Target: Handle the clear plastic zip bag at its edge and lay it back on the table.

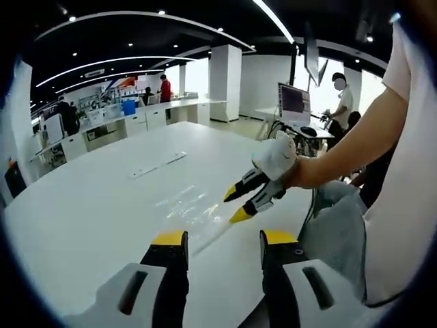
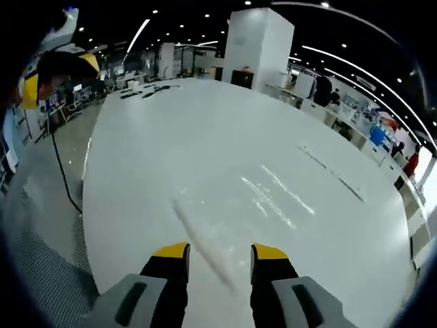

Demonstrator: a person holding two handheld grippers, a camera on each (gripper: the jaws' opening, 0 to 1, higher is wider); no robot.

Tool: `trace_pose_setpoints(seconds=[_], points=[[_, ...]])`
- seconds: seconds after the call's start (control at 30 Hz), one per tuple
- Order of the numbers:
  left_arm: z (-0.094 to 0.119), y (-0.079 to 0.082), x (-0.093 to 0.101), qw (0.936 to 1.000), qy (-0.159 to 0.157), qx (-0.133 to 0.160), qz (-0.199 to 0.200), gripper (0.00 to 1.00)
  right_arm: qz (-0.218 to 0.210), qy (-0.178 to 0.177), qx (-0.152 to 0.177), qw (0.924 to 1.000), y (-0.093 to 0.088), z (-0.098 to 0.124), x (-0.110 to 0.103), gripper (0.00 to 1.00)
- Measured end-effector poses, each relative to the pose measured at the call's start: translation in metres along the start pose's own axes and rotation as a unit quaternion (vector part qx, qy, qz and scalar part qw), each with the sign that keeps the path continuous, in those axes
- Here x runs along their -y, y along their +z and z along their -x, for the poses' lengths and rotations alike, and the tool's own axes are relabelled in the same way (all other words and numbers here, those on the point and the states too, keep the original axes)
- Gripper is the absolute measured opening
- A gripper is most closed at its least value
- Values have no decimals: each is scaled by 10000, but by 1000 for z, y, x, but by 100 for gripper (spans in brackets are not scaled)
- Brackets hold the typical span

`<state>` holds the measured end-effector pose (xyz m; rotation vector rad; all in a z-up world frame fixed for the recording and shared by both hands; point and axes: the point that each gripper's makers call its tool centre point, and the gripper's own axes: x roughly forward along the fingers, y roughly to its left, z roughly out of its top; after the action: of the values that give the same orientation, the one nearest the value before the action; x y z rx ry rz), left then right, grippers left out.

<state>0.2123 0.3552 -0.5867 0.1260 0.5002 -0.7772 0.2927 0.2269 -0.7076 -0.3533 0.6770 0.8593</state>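
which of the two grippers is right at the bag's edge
The right gripper: its yellow tips sit at the clear zip bag's edge. The left gripper hangs back, jaws open.

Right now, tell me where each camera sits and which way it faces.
Left gripper view: rides the left gripper, looking across the white table at the clear zip bag; the right gripper, gloved hand and bare forearm enter from the right.
Right gripper view: rides the right gripper, looking down the table over the bag; its own open jaws show.
Shared: table and bag.
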Motion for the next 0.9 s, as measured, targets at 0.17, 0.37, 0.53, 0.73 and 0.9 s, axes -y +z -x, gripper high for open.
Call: trace_pose_setpoints(seconds=[0.17,0.37,0.53,0.73,0.9], points=[[1,-32,-7,9997,219,-51,123,39,-338,-121,243,9991,-6,22,3,39],[5,-68,-13,9982,536,-113,250,38,-563,-220,658,9960,-11,49,-5,53],[11,-84,-11,9970,681,-61,359,38,-782,-373,885,9923,-22,69,-13,60],[13,-87,-8,9969,770,-23,186,37,-1052,-499,1019,9880,-36,88,-21,68],[14,-86,-10,9964,828,-2,187,37,-1298,-569,1095,9838,-44,98,-32,77]])
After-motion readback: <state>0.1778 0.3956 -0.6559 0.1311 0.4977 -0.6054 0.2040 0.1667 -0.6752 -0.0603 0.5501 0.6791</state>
